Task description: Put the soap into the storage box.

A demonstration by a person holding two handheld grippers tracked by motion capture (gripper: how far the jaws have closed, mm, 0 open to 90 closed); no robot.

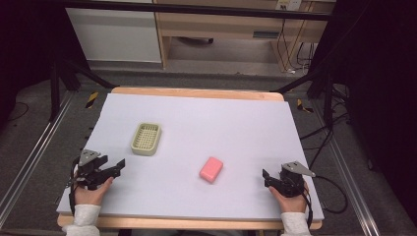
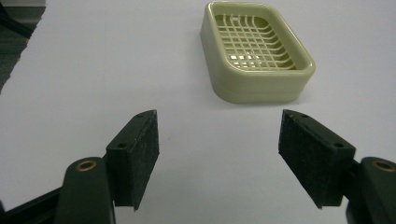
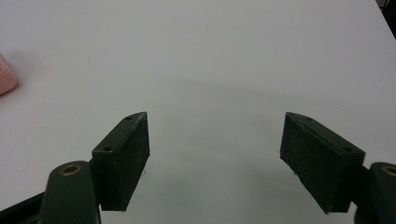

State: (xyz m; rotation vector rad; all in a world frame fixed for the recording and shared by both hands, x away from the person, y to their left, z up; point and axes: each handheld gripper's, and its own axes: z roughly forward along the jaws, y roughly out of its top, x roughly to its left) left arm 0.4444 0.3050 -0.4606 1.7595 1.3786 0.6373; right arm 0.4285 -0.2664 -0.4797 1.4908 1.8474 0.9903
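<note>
A pale green soap dish (image 1: 146, 138) with a slotted grid floor sits on the white table sheet (image 1: 196, 118), left of centre. A pink bar of soap (image 1: 211, 169) lies to its right, nearer the front. My left gripper (image 1: 118, 164) rests at the front left, open and empty; in the left gripper view the soap dish (image 2: 256, 51) lies ahead, slightly right of the jaws (image 2: 218, 158). My right gripper (image 1: 266, 178) rests at the front right, open and empty (image 3: 215, 158). The soap (image 3: 6, 77) shows at the left edge of the right gripper view.
The white sheet covers a wooden table (image 1: 196, 92). Beyond the far edge stand a wooden desk (image 1: 231, 24) and dark stand legs (image 1: 64, 73). Cables (image 1: 334, 191) trail off the right side onto the grey floor.
</note>
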